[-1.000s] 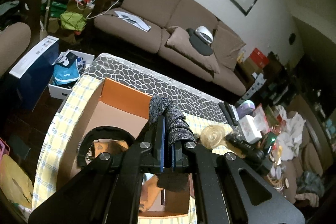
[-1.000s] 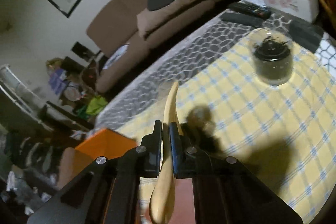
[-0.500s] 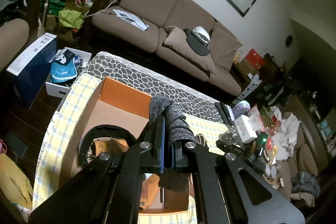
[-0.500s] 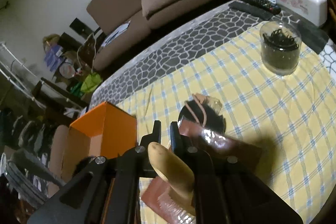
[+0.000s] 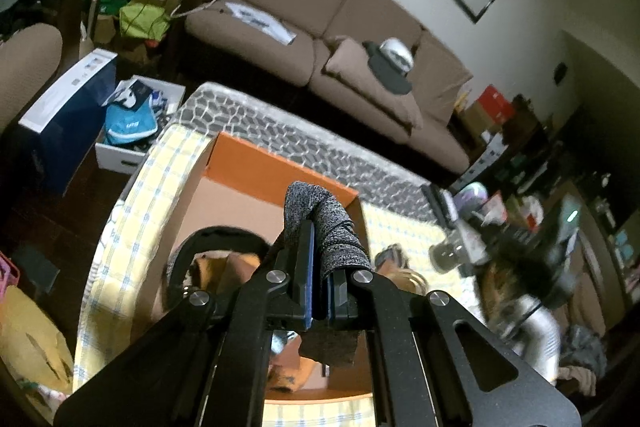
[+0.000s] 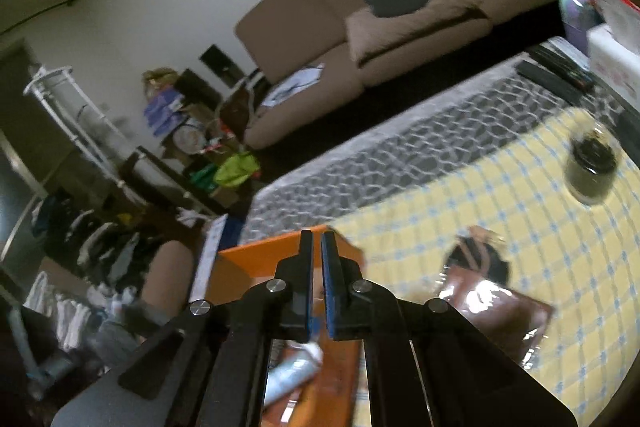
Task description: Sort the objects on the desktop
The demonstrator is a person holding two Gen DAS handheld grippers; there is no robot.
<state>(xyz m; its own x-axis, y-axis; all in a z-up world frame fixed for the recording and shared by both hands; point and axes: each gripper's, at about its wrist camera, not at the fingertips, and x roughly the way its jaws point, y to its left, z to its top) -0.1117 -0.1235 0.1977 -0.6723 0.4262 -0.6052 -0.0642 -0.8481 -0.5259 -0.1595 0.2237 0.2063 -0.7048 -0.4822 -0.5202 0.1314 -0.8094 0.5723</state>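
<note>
The orange cardboard box (image 5: 256,167) sits at the left end of the desk (image 5: 168,163), on the yellow checked cloth. Inside it lie a black headband-like loop (image 5: 212,235) at nine o'clock of the left gripper and crumpled orange-brown items beneath; the right wrist view also shows a pale tube (image 6: 292,371) lying in the box, blurred. The left gripper (image 5: 318,251) is clamped on a grey knitted sock (image 5: 320,223), which rises from the jaws and droops to two o'clock, hanging over the box. The right gripper (image 6: 317,259) is closed with nothing between its fingers, poised above the near corner of the box. At three o'clock of it a brown glossy pouch (image 6: 500,311) lies on the cloth with a dark round item (image 6: 476,259) just behind, and a clear jar of dark contents (image 6: 592,167) stands at one o'clock, well apart.

A second ago the right gripper pinched a pale wooden shoehorn-like piece; now that piece is gone from its jaws and the gripper has risen. The left gripper's hold on the sock is unchanged.
</note>
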